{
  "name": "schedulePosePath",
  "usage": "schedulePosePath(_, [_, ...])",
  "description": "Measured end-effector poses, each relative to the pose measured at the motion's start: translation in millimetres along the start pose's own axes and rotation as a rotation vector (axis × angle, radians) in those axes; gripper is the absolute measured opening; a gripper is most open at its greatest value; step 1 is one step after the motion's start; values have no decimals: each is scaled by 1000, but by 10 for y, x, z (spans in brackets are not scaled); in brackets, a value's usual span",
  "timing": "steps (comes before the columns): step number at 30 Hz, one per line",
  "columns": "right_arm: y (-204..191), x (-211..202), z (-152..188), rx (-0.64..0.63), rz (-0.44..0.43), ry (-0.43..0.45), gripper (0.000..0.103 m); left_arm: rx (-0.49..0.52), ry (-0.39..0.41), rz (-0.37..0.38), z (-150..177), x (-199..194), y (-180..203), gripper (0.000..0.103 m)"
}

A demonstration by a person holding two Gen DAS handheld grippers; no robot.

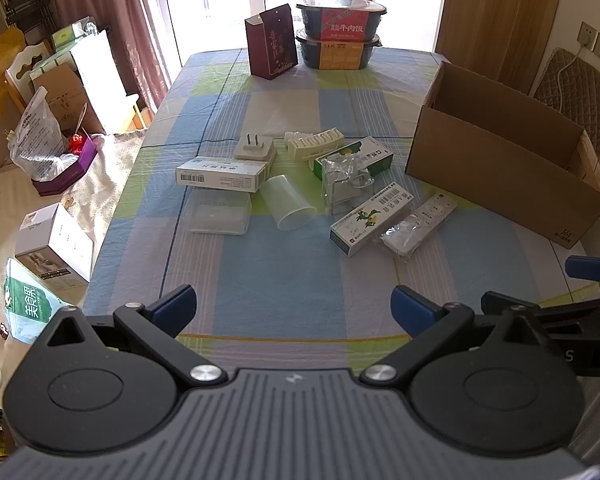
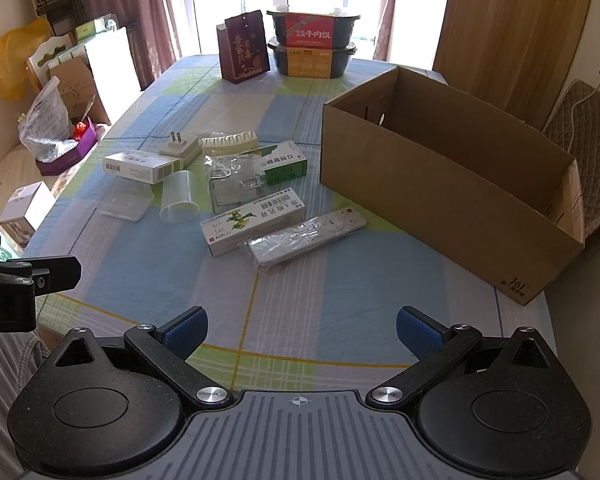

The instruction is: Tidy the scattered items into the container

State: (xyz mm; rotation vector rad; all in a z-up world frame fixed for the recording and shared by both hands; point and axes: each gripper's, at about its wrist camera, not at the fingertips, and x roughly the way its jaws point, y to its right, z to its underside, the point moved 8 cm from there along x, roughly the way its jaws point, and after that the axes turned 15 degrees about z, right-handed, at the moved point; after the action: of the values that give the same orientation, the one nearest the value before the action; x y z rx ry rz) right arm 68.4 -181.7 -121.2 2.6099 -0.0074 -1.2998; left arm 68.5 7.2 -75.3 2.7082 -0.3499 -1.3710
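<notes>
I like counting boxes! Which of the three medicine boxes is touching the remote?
The white one with the yellow-green plant picture, nearest the grippers. It lies against the wrapped remote; the other two boxes lie farther back.

Left gripper (image 1: 294, 306) wide apart above table (image 1: 284, 272). Small things scattered mid-table. Box (image 1: 500, 172) at right, open.

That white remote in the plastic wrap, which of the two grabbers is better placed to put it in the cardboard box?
Probably the right gripper. It is open and empty, the remote lies almost straight ahead of it, and the cardboard box stands on its side. The left gripper, also open, sits further left, facing the cup and boxes.
</notes>
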Motion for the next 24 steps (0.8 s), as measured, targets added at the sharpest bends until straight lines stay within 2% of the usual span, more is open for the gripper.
schedulePosePath(24, [-27, 117, 34, -7, 2, -30, 103, -11, -31, 10, 36, 122, -33, 102])
